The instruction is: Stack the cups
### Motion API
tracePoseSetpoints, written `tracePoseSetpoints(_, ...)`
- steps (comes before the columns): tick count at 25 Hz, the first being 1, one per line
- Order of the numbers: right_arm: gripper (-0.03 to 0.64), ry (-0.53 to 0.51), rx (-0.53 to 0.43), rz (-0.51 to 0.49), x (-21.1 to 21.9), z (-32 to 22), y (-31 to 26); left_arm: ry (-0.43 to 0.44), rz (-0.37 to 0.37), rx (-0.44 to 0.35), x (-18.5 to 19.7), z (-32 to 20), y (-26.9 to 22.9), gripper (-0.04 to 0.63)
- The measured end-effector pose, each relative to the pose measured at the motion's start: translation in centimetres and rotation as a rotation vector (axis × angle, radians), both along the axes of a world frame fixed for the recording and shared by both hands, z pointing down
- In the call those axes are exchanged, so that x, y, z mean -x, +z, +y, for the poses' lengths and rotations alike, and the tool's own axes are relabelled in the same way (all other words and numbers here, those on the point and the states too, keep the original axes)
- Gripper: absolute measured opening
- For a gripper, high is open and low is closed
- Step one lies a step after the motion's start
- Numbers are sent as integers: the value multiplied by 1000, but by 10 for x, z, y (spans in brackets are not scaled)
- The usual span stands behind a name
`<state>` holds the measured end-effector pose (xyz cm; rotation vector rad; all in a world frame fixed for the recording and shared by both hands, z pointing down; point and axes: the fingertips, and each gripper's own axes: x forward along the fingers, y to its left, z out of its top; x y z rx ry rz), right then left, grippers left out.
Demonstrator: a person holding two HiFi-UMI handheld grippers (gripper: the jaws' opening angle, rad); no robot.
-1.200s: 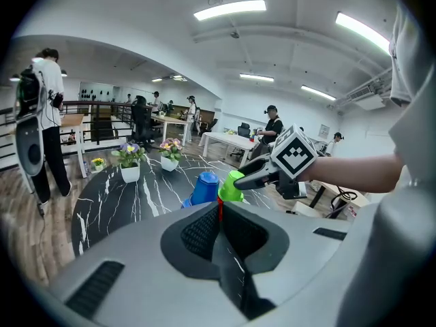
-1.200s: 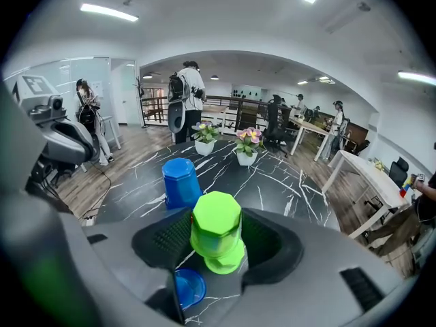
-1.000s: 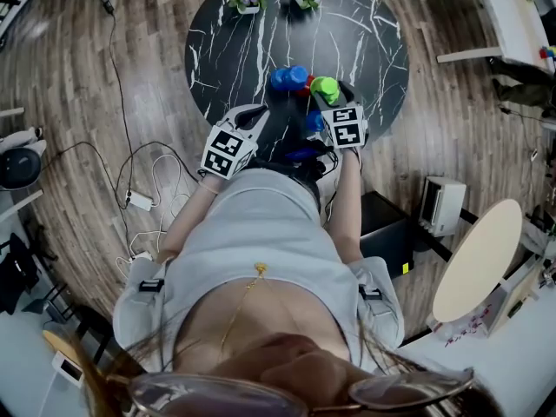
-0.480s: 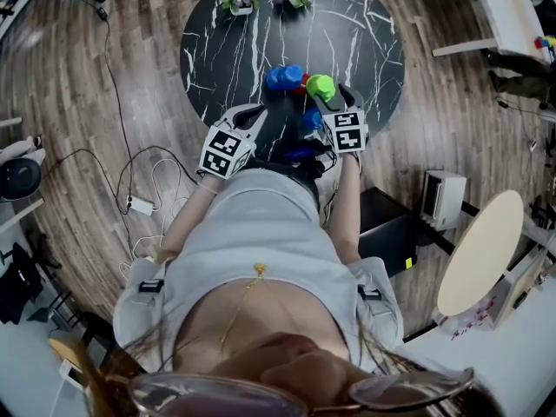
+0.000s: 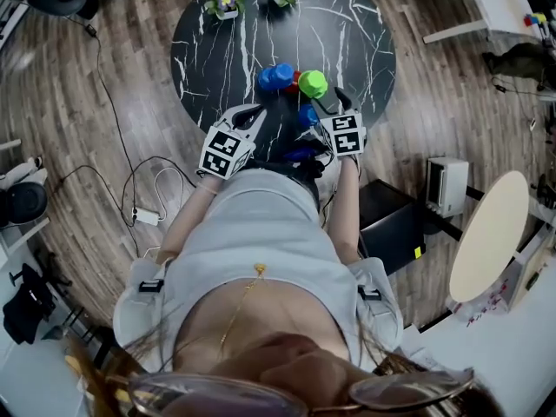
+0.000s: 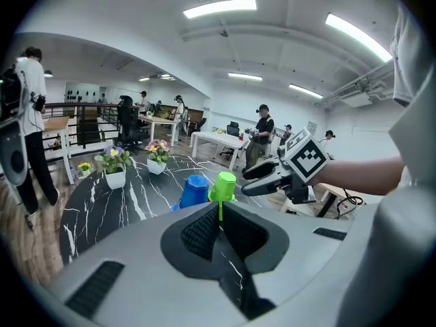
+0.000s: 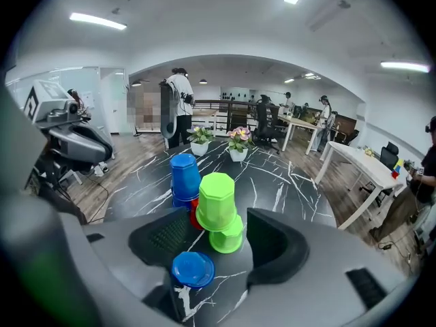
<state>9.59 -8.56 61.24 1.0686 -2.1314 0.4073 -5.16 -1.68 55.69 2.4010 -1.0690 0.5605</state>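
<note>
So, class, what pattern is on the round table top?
The round table top is black with white marble-like veins; clearest in the head view.

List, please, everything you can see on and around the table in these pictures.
table: one, black marbled, round, centre.
flower pots: two, white, table's far edge.
blue cups: three, two stacked mid-table, one alone nearer the person.
green cups: two, one atop the other, beside the blue stack.
red cup: one, mostly hidden between the stacks.
people: several, by background desks.
left hand-held gripper: one, grey, shut, empty.
right hand-held gripper: one, grey, open, empty.
</note>
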Motion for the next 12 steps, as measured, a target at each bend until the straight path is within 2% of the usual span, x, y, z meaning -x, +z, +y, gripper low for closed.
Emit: tracePoseSetpoints(12,279,19,31,-7,-5,17,10,78,-3,6,-12,-1,2,38)
